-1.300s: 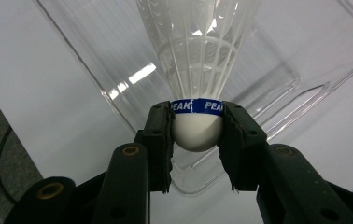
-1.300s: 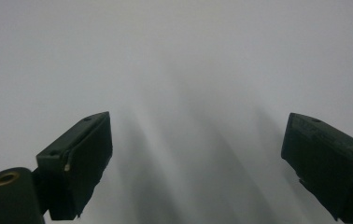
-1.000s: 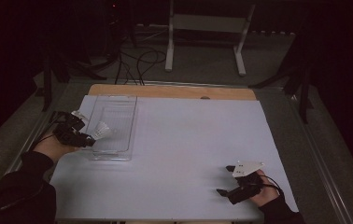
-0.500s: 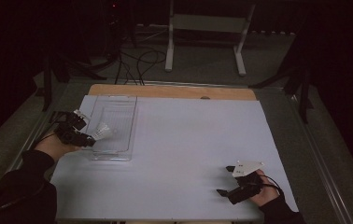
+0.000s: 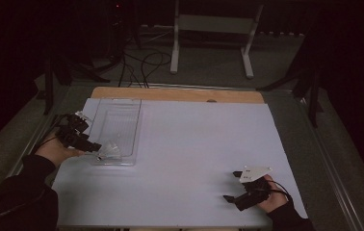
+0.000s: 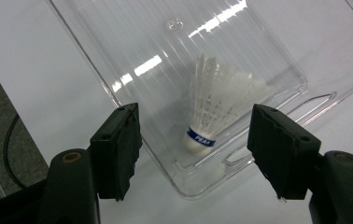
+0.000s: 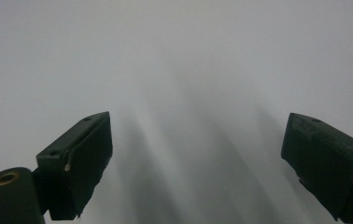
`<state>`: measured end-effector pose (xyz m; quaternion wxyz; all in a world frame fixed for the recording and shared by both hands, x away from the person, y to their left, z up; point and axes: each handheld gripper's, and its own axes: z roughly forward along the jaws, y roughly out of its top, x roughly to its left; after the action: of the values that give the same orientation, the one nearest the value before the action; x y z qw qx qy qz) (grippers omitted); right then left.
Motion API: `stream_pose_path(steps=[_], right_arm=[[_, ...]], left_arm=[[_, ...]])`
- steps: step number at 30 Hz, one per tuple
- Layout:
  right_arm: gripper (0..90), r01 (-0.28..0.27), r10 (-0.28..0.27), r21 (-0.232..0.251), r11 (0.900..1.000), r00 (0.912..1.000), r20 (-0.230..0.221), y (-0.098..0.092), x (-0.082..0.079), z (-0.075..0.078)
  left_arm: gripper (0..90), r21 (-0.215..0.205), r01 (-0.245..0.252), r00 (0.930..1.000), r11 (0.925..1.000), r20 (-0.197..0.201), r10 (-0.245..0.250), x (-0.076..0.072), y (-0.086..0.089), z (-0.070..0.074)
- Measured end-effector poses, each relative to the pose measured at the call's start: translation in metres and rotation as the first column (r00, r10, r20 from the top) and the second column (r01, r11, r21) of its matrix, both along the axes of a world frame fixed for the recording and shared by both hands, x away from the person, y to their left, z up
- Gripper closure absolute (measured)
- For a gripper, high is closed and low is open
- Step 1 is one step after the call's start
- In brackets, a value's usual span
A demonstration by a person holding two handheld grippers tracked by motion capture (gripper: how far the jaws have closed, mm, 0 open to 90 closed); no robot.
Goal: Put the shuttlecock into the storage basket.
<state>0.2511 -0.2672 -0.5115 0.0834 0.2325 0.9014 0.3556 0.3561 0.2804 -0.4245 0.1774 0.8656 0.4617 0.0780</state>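
1. I take the clear plastic tray (image 5: 117, 130) as my landmark; it lies on the white table sheet (image 5: 194, 154), long side running away from me, with a wooden strip (image 5: 180, 95) just past its far end.
2. My left gripper (image 5: 93, 147) sits at the tray's near left corner, held in the left hand (image 5: 57, 150), pointing into the tray.
3. In the left gripper view (image 6: 195, 154) its jaws have just been opening and now stand apart, one on either side of the tray's near corner (image 6: 188, 189), with neither pad pressing on anything.
4. The shuttlecock (image 6: 212, 109) is inside the tray at that near corner, cork end towards the gripper and feather skirt pointing away. It has a blue band around the base. It lies between the lines of the two jaws but clear of both.
5. In the high view the shuttlecock (image 5: 109, 150) shows as a pale shape at the tray's near end.
6. My right gripper (image 5: 232, 186) is well apart from the tray, off to its right and nearer to me, held in the right hand (image 5: 269, 199) low over the sheet.
7. In the right gripper view (image 7: 198, 163) its jaws are wide apart with nothing between them but bare white sheet (image 7: 188, 70).
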Motion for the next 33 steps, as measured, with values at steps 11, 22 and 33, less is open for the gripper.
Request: stream_pose_path(steps=[11,22,33], right_arm=[[8.9,-0.001,0.001,0.001,1.0,1.0,0.001,0.0,0.0,0.0],[8.9,0.001,-0.001,0.001,1.0,1.0,-0.001,0.0,0.0,0.0],[8.9,0.0,0.0,0.003,1.0,1.0,-0.001,-0.001,0.001,-0.001]], left_arm=[[14.9,0.004,-0.029,0.9996,0.9996,0.001,0.029,-0.001,-0.005,0.003],[0.1,-0.024,-0.025,0.9994,0.9994,0.022,0.025,-0.002,-0.006,0.008],[0.1,-0.055,-0.008,0.9965,0.9984,0.082,0.012,-0.002,-0.012,0.014]])
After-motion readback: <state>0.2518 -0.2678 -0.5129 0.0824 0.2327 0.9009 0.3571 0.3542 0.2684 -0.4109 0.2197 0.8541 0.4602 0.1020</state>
